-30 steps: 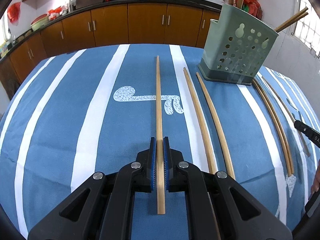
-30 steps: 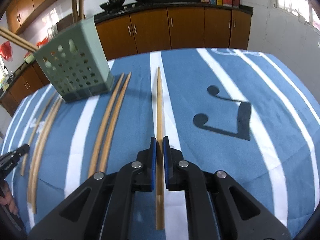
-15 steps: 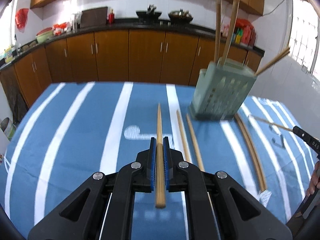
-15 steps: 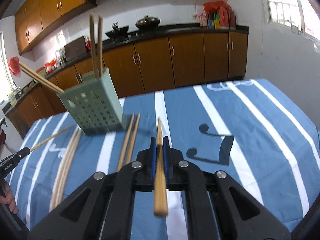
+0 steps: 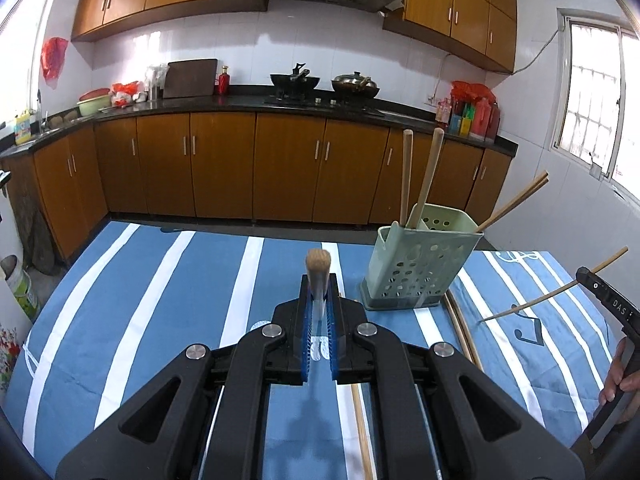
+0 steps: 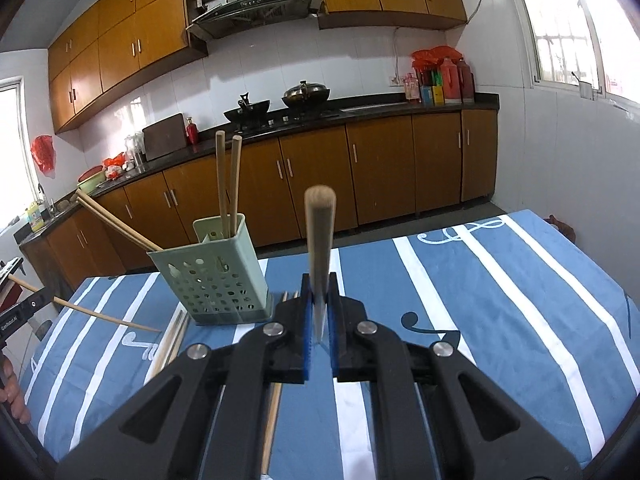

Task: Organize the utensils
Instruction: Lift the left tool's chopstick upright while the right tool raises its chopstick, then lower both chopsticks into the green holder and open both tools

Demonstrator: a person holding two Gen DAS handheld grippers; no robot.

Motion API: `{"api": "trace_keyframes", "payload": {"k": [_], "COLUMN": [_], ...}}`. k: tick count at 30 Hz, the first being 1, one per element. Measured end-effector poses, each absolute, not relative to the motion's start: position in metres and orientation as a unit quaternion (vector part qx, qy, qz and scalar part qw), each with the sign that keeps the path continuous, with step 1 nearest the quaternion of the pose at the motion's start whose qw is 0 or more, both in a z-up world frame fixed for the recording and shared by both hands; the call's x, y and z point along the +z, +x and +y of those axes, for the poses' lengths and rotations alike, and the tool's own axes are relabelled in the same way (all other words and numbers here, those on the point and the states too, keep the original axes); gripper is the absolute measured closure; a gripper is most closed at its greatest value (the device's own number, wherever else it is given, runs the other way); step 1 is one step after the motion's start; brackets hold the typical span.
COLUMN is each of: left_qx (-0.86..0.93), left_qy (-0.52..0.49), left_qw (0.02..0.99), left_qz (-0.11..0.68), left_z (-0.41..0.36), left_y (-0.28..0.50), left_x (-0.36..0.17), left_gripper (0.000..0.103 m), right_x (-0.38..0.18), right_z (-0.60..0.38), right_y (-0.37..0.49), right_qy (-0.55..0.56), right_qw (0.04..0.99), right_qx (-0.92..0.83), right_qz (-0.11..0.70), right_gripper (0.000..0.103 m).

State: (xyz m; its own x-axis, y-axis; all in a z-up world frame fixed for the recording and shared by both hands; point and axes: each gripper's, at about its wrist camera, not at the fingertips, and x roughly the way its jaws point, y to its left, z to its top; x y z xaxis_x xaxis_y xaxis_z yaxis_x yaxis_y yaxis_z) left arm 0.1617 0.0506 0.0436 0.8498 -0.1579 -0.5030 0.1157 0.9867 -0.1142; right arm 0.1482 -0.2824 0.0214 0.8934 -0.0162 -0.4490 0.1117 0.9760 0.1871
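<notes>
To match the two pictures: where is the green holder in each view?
Left wrist: holder right of centre, just right of the left gripper.
Right wrist: holder left of centre, left of the right gripper.
Shared landmark: the two woks on the counter behind.

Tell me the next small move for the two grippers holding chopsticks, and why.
Probably carry the left gripper toward the green holder first. Both grippers are shut on lifted chopsticks, the right gripper too, and the holder already has chopsticks standing in it.
</notes>
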Motion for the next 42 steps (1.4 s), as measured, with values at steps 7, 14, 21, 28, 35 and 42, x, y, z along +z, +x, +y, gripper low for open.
{"api": "trace_keyframes", "payload": {"k": [7,14,21,28,35,42], "left_qx": [-0.075,-0.108,-0.142,-0.139,-0.099,-0.081], "left_qy": [-0.041,-0.035,-0.035,-0.067,-0.078,-0.090], "left_qw": [0.962,0.970,0.975,0.983,0.992,0.991], "left_qz": [0.258,0.217,0.165,0.095,0.030,0.051], "left_z": [0.051,0.042,0.014,-0.014,-0.029,-0.034], "left_y": [0.160,0.150,0.144,0.167,0.194,0.229], "left_x": [0.050,0.089,0.124,0.158,0.166,0.138], "left_gripper": [0.096,0.096,0.096,0.096,0.096,0.096], "right_x": [0.028,0.079,0.129,0.150,0.147,0.130], "right_z": [-0.283,-0.281,-0.266,-0.248,-0.241,-0.232], "right_y": [0.146,0.139,0.133,0.155,0.194,0.233], "right_qy": [0.107,0.131,0.135,0.122,0.114,0.097], "right_qw": [0.969,0.974,0.977,0.984,0.987,0.988], "right_qx": [-0.030,0.021,0.086,0.080,0.070,0.064], "right_qz": [0.220,0.182,0.141,0.101,0.086,0.097], "right_gripper": [0.095,0.095,0.095,0.095,0.095,0.095]}}
